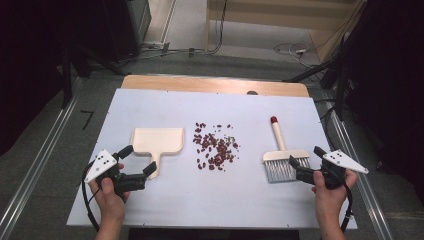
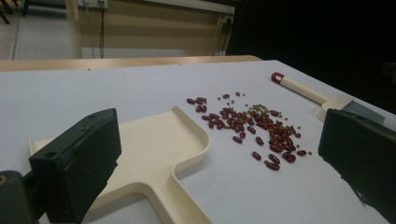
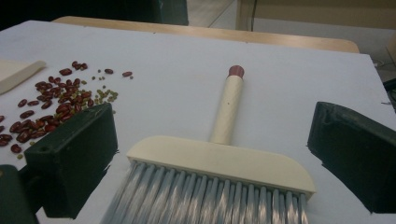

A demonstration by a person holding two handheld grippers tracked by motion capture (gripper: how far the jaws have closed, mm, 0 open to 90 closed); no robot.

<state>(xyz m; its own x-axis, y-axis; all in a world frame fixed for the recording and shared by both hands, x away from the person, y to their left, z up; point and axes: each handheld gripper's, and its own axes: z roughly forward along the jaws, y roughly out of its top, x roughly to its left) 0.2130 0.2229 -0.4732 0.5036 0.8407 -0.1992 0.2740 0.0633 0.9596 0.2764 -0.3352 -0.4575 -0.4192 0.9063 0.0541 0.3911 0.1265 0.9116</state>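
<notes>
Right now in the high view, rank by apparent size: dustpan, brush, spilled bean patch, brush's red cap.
1. Dustpan, largest.
2. Brush and bean patch: they look about alike in area, so I won't rank them.
3. Red cap, clearly smallest.

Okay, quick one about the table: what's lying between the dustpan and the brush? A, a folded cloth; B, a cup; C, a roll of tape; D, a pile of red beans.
D: in the high view a scatter of red beans lies on the white table, with the dustpan to its left and the brush to its right.
</notes>
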